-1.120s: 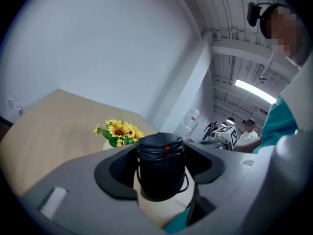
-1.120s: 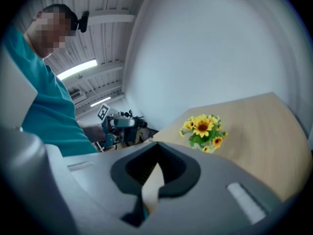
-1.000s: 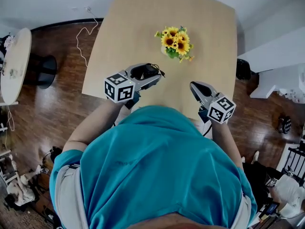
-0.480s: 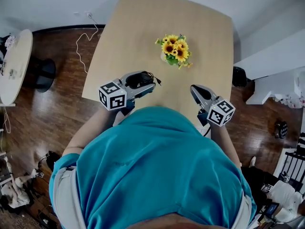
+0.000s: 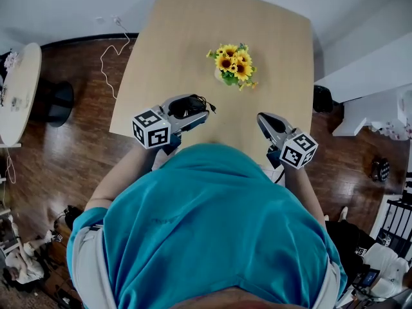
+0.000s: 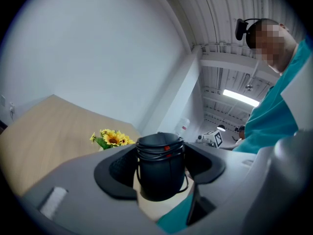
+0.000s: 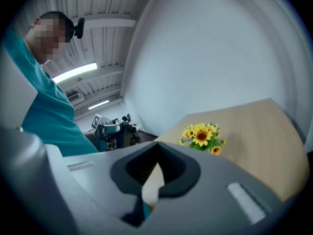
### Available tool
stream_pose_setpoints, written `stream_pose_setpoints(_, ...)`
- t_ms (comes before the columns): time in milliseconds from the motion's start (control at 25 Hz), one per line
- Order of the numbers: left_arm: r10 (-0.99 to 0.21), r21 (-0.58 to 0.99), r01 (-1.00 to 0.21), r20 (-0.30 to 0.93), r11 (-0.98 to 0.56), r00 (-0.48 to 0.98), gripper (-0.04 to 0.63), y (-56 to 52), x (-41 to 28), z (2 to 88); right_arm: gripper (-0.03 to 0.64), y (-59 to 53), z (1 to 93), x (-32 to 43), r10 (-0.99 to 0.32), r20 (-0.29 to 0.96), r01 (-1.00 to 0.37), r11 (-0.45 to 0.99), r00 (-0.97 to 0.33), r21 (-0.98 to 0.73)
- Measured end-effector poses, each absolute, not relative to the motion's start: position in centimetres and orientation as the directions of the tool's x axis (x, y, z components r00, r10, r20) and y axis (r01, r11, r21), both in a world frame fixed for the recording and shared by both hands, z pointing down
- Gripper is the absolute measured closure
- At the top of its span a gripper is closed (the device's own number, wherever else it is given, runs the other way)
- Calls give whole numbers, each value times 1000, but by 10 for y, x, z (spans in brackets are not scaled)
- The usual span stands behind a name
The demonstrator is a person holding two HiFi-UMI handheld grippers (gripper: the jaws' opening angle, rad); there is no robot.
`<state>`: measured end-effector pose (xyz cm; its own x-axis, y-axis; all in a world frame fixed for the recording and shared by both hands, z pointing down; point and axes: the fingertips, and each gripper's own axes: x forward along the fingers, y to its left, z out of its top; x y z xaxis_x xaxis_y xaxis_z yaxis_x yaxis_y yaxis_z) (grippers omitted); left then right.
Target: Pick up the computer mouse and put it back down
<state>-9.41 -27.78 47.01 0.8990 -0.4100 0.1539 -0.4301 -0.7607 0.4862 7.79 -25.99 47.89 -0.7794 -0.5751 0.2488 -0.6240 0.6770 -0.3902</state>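
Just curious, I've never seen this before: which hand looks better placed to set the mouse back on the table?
Left: its gripper grips the mouse over the table. The right gripper is shut and holds nothing.

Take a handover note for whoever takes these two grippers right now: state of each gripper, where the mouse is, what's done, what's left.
Left gripper: shut on the black computer mouse, cable wound round it, apparently lifted above the near part of the light wooden table.
Right gripper: shut, empty, over the same near part.
Bunch of yellow sunflowers: mid-table, apart from both grippers.
Done: mouse picked up.
Left: set it back down on the table and open the left gripper.
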Motion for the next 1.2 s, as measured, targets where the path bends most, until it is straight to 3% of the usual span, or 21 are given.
stream_pose_setpoints(560,-398,506,-492,289,-708,871,290,-298,-81,504,615,-263,487,86,-586,253,-635,666,-770,-391)
stream_pose_setpoints(1200,-343,452,-642,579,-620,739,290,-353,-55,604,616,-278,524,82,-566,296,-638,672,-770,-375)
